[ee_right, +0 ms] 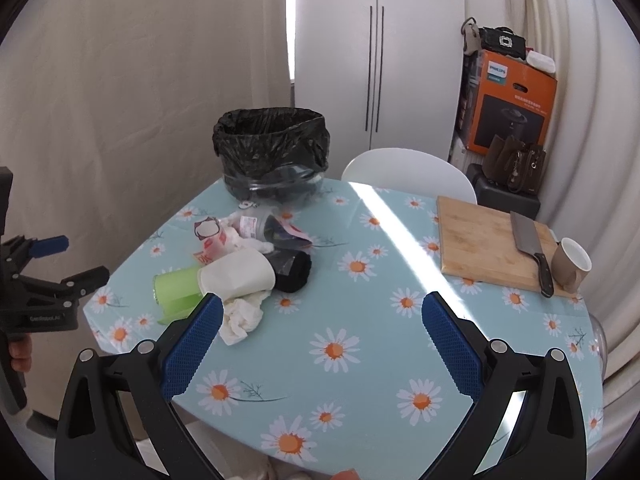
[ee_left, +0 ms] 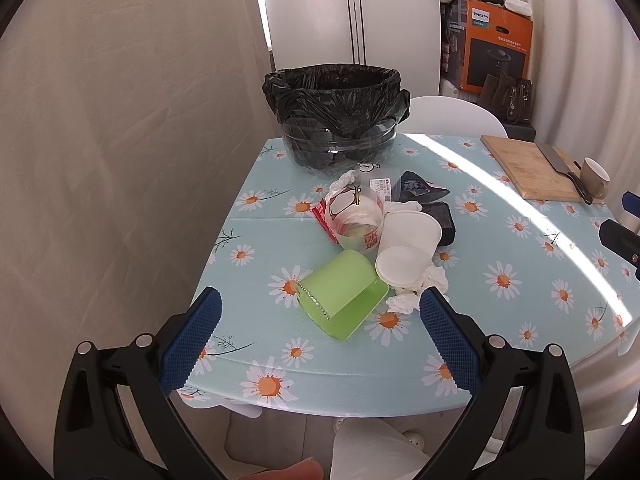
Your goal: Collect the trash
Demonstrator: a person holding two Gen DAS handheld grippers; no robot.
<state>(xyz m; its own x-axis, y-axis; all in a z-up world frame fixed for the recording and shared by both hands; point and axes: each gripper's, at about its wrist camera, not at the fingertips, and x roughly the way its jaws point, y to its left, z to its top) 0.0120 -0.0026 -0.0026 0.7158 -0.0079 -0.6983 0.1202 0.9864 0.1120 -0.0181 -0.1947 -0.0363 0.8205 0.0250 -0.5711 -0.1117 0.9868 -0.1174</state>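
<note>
- A table (ee_right: 360,360) in a daisy-print cloth stood ahead of both sets of jaws.
- A bag-lined bin (ee_left: 336,116) sat at its far edge.
- Litter lay between: a green cup (ee_left: 344,292), white paper cups (ee_left: 404,248), crumpled tissue (ee_right: 242,316), wrappers (ee_left: 418,190).
- A cutting board (ee_right: 492,244) carried a cleaver (ee_right: 530,248), a mug (ee_right: 570,266) alongside.

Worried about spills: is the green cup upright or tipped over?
Tipped over. The green cup lies on its side on the tablecloth, touching the white paper cup; no liquid shows.
</note>
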